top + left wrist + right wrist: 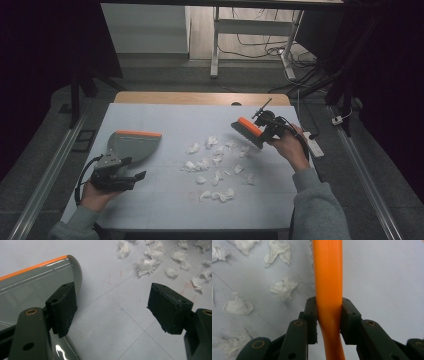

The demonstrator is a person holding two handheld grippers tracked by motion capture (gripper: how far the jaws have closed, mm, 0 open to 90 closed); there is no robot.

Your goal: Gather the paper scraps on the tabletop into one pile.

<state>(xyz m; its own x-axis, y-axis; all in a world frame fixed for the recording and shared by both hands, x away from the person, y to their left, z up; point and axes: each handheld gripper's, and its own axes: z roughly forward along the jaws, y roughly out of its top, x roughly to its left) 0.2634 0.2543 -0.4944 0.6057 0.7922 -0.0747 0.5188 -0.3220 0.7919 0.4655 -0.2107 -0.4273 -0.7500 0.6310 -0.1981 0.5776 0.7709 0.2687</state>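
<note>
Sweeping not begun: scraps [215, 162] lie loose; right gripper [266, 131] clamps brush [248, 131], left gripper [131, 168] gapes (beside dustpan [131, 144]).

brush [248, 131]: orange back, dark bristles, tilted above table | dustpan [132, 144]: grey, orange lip, flat | paper scraps [216, 162]: white, scattered between

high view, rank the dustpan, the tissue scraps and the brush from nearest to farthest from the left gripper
1. The dustpan, just beyond the left gripper on the table's left side.
2. The tissue scraps, scattered across the middle of the table.
3. The brush, held up at the far right in the right gripper.
</note>
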